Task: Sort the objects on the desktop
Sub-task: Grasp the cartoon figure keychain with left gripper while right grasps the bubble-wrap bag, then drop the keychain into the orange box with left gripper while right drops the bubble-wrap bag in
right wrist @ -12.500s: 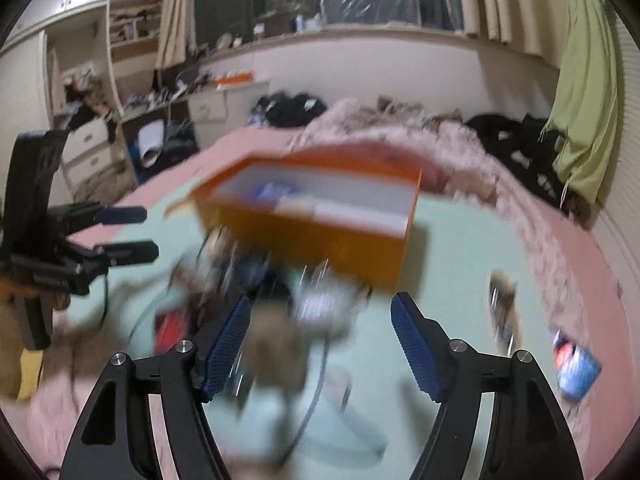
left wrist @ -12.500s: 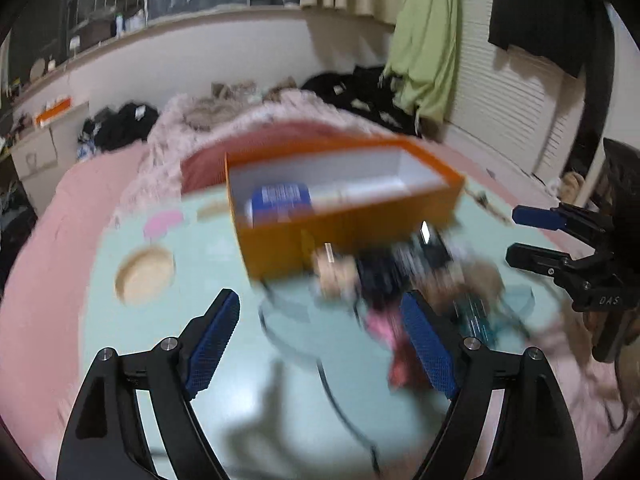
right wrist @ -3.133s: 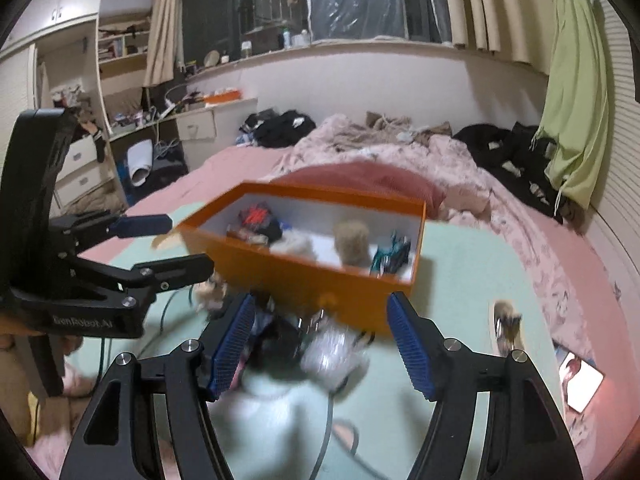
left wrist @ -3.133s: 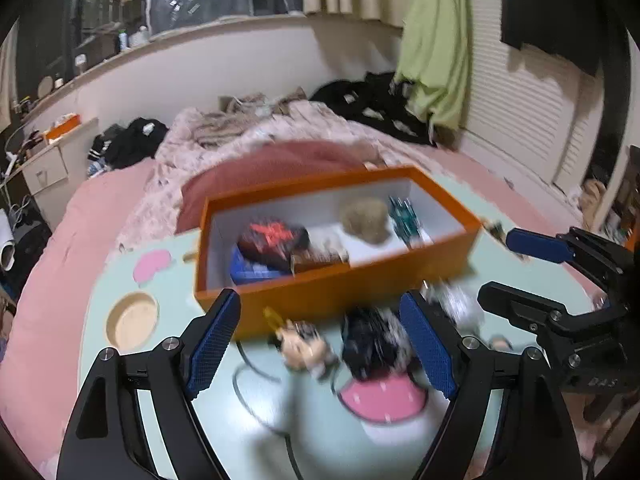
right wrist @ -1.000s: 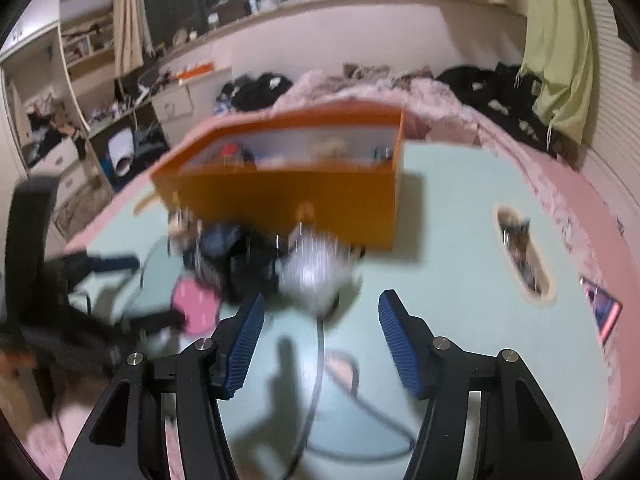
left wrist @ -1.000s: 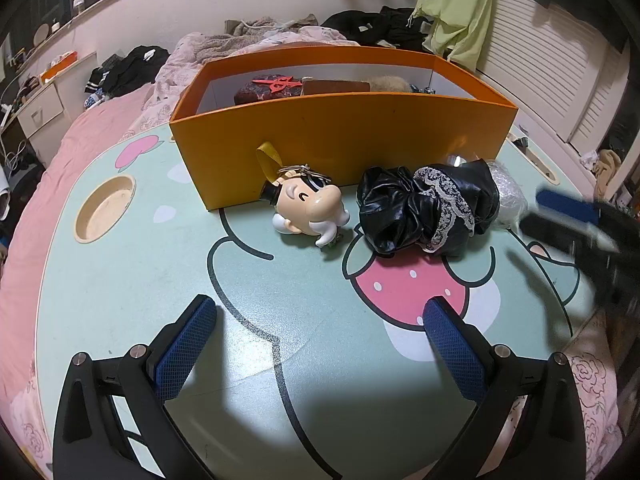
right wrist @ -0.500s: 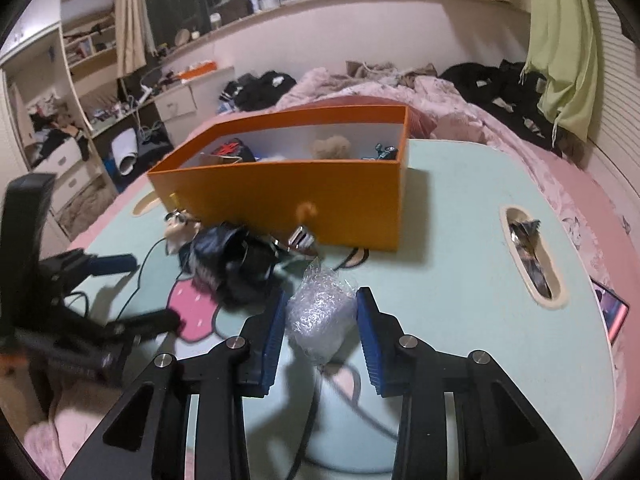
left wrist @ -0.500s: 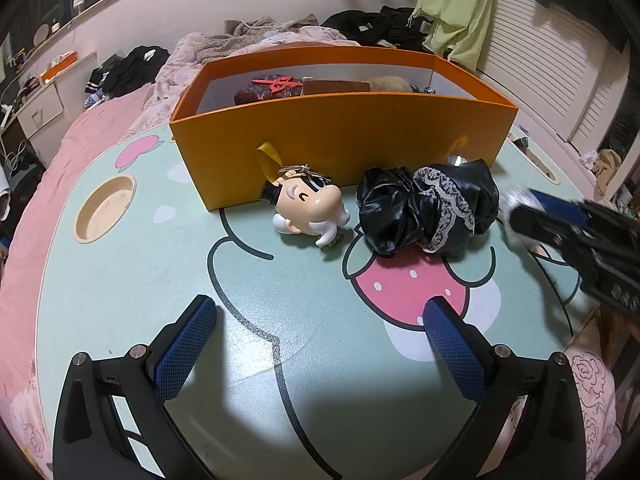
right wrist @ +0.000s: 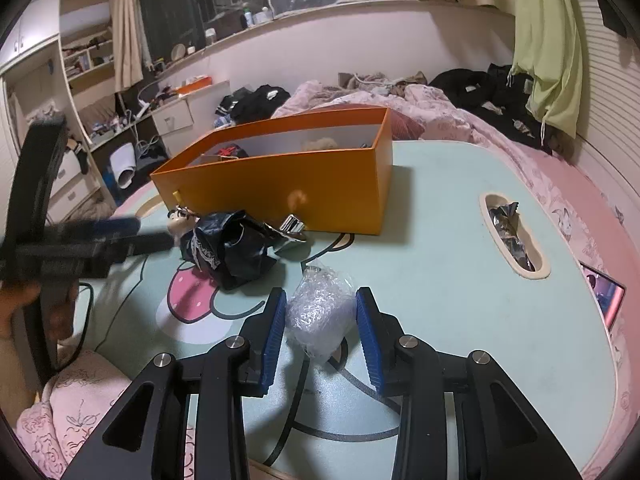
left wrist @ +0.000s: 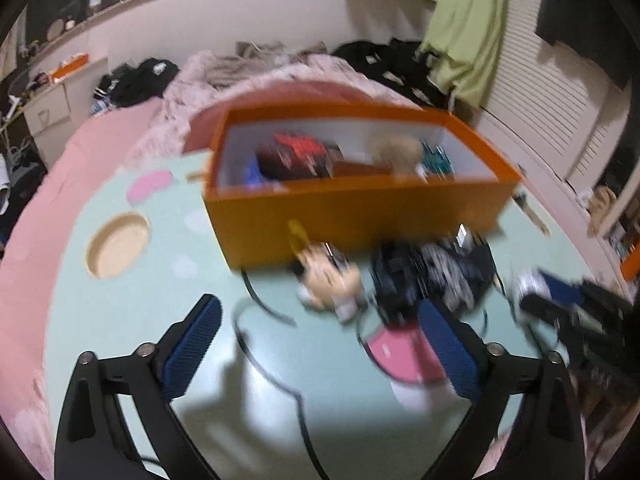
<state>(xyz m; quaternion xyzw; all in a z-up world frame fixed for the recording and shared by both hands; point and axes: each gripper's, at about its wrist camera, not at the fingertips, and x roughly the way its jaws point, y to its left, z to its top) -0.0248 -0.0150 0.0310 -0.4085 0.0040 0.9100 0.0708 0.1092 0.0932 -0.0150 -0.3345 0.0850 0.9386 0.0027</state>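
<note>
**Clear plastic bundle pinched beside the orange box**

A cluttered bedroom with a pink bed surrounds a mint-green cartoon-printed table (right wrist: 460, 240).

Left wrist view, blurred: the orange box (left wrist: 360, 208) sits at twelve o'clock from the left gripper (left wrist: 320, 344). Inside show a red-and-black item, a tan fluffy ball and something teal. A cartoon-head toy (left wrist: 328, 276) with a yellow loop lies against the box's near wall, and a black lace-trimmed bundle (left wrist: 432, 272) lies at its three o'clock. The left gripper's jaws are spread wide and closing, with nothing between them. At three o'clock the right gripper (left wrist: 532, 292) shows a pale lump at its tips. Half a second earlier this view looked down close on the toy and the bundle; now the box's interior is visible and the items appear farther off.

Right wrist view, sharp: the right gripper (right wrist: 320, 320) pinches a crinkled clear plastic bundle (right wrist: 318, 316), whitish and translucent, between its blue pads on the table, at six o'clock from the box's near right corner. The black bundle (right wrist: 232, 248) lies at ten o'clock from it, a shiny metal clip (right wrist: 294, 226) at twelve. A foil wrapper (right wrist: 506, 224) fills an oval recess at two o'clock. The left gripper (right wrist: 148, 232) blurs at nine o'clock. A second earlier these jaws stood wider, ahead of the plastic bundle; now they clamp it.
</note>
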